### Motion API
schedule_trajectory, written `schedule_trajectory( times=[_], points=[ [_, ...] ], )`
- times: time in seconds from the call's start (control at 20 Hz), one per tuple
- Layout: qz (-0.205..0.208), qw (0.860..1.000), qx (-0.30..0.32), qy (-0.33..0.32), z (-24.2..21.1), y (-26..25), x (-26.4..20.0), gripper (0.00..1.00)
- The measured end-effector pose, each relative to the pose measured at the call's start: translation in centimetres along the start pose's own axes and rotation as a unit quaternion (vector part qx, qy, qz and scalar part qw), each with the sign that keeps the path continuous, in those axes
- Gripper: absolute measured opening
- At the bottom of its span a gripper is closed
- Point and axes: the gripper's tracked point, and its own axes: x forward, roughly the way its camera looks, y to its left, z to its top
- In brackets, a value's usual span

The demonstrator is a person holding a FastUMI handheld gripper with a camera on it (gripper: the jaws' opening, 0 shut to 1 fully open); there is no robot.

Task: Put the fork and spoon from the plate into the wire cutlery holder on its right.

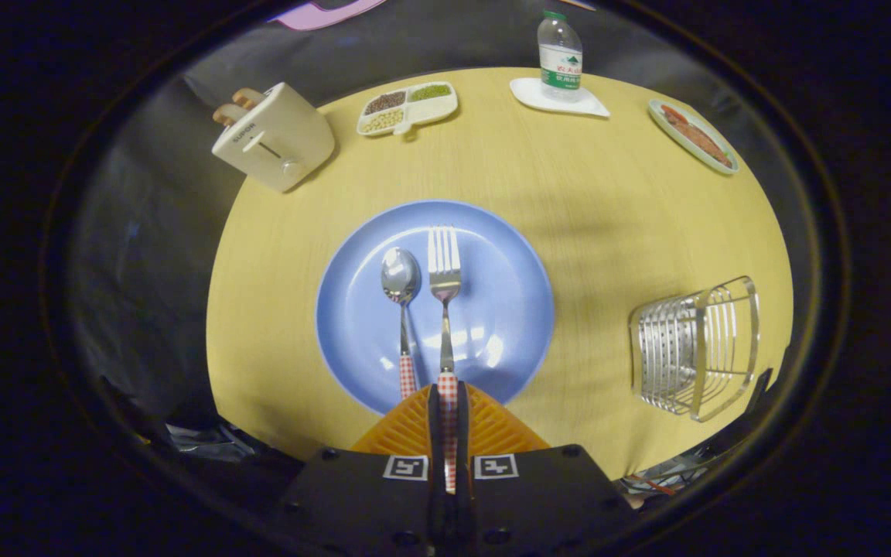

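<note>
A blue plate (515, 309) lies on the yellow table just ahead of my fingers. On it a metal fork (444, 267) and a metal spoon (401, 278) lie side by side, tines and bowl pointing away, both with red-and-white checked handles. My gripper (447, 402) is shut on the fork's checked handle, which runs back between the two fingers. The spoon's handle rests just left of the fingers, free. The wire cutlery holder (693, 348) stands to the right of the plate, near the table's edge.
Beyond the plate stand a cream toaster (275, 139) at the far left, a divided dish of beans (408, 107), a water bottle (560, 58) on a white coaster, and a small plate of food (693, 135) at the far right.
</note>
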Motion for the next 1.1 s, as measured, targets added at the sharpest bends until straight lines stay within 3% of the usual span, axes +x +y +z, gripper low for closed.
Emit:
schedule_trajectory(
  times=[0.5, 0.7, 0.85, 1.1],
  points=[
    [-0.007, 0.997, 0.073, 0.038, -2.1, -4.9, -11.2, 0.08],
    [-0.04, 0.994, 0.094, 0.049, -1.8, -9.5, -14.4, 0.08],
    [-0.058, 0.992, 0.091, 0.067, -1.6, -12.7, -14.2, 0.08],
    [-0.068, 0.982, 0.055, 0.166, -3.9, -15.7, -12.8, 0.08]
  ],
)
